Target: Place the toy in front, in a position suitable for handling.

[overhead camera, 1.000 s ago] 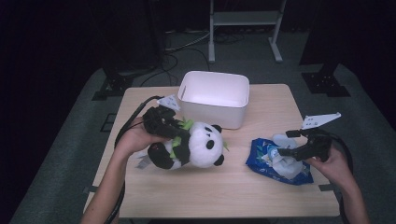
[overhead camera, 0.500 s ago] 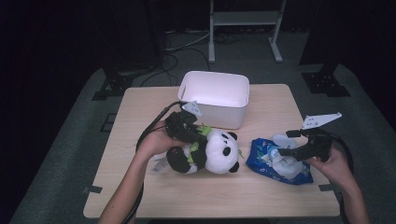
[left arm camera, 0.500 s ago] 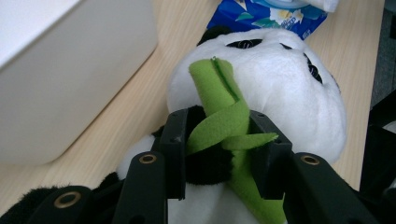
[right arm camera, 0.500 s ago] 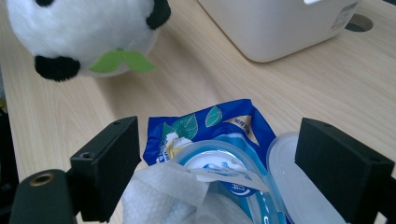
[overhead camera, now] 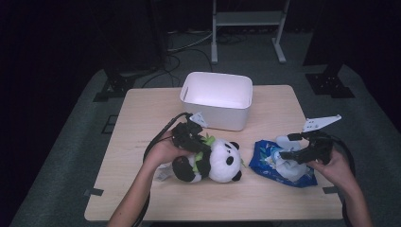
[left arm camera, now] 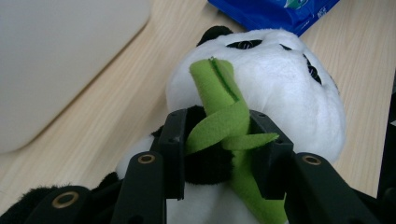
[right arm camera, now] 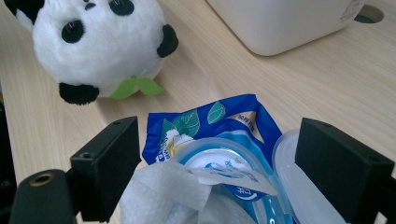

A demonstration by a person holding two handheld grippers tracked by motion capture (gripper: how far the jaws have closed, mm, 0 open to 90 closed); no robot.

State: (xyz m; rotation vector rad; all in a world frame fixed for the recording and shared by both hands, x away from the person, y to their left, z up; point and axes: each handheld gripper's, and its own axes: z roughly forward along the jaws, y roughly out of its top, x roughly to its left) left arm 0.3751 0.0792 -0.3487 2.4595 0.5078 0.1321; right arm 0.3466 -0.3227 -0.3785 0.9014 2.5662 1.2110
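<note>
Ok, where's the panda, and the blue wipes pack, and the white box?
panda [overhead camera: 222, 161]: high view, on its white head.
blue wipes pack [right arm camera: 205, 121]: right gripper view, on the blue wrapper near its top edge.
white box [overhead camera: 215, 109]: high view, on its front wall.

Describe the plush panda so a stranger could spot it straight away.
Start at the white bin at the back of the wooden table. In front of it lies the plush panda, clamped by the left gripper. Unlike the blue wipes pack beside it, it is furry, black and white, with green felt leaves.
</note>
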